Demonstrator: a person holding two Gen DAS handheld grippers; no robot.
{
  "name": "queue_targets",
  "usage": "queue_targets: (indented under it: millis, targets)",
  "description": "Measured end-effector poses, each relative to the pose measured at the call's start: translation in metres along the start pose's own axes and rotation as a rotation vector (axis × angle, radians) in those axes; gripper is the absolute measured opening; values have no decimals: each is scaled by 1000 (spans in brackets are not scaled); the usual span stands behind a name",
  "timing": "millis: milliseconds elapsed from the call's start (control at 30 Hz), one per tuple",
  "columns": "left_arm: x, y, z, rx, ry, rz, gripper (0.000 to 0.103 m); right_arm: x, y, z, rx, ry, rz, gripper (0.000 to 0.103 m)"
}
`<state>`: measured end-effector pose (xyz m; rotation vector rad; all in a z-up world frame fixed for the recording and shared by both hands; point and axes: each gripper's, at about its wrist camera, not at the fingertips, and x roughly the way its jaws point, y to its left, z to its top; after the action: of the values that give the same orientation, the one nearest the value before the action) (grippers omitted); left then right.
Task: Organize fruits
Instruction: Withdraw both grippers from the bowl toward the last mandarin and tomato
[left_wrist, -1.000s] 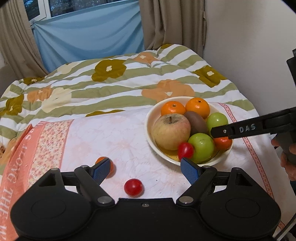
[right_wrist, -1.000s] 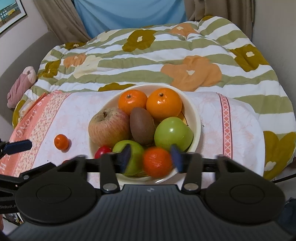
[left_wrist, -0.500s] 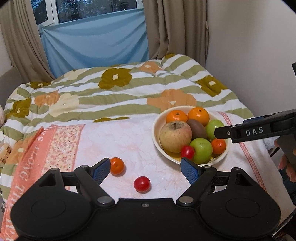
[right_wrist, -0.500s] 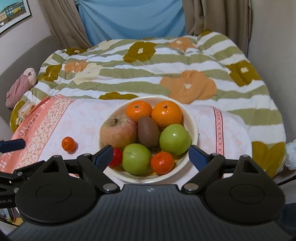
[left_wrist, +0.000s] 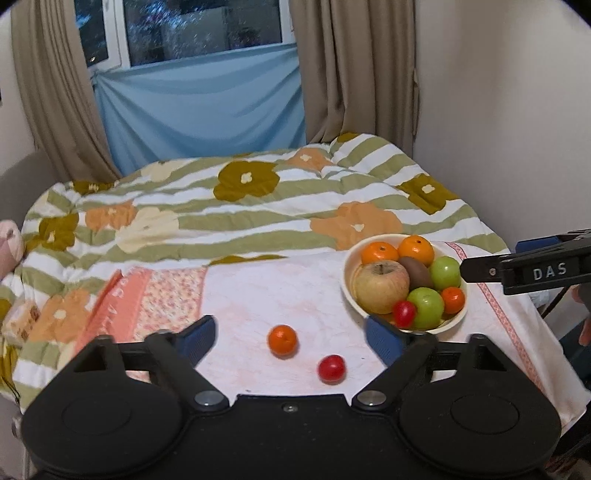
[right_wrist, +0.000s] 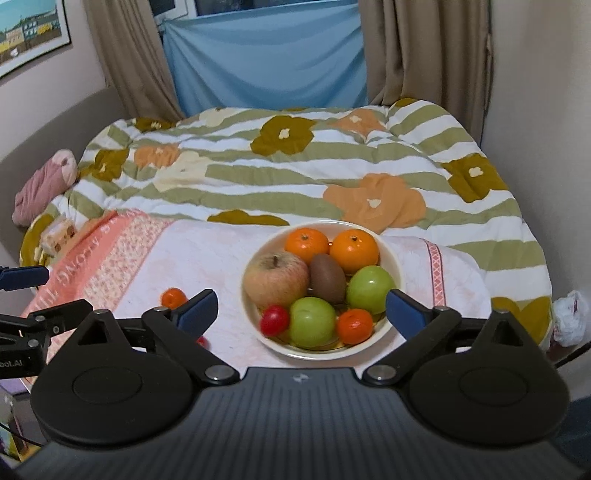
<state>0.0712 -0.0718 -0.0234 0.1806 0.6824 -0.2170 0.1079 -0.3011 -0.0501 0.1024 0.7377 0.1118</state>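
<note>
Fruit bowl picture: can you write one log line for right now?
left gripper: open, empty | right gripper: open, empty | bowl: eight fruits | cloth: small orange, red fruit outside bowl

A cream bowl near the bed's right edge holds mixed fruit; a small orange and red tomato lie loose left of it.

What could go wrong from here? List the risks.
1. The small orange and red fruit lie loose on soft cloth; a nudge from the open left gripper may roll them away.
2. The bowl is already crowded; adding more could dislodge the small orange fruit at its rim.
</note>
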Motion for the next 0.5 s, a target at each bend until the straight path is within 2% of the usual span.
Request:
queue_targets:
  millis: [100, 233, 500]
  targets:
    - [-2, 11, -2, 37, -22, -2, 103, -4, 17, -4, 8, -1, -35, 103]
    - [1, 29, -3, 70, -10, -43, 103, -7, 41, -12, 15, 11, -86, 103]
    - [15, 69, -8, 92, 14, -134, 103, -7, 81, -29, 76, 27, -128, 103]
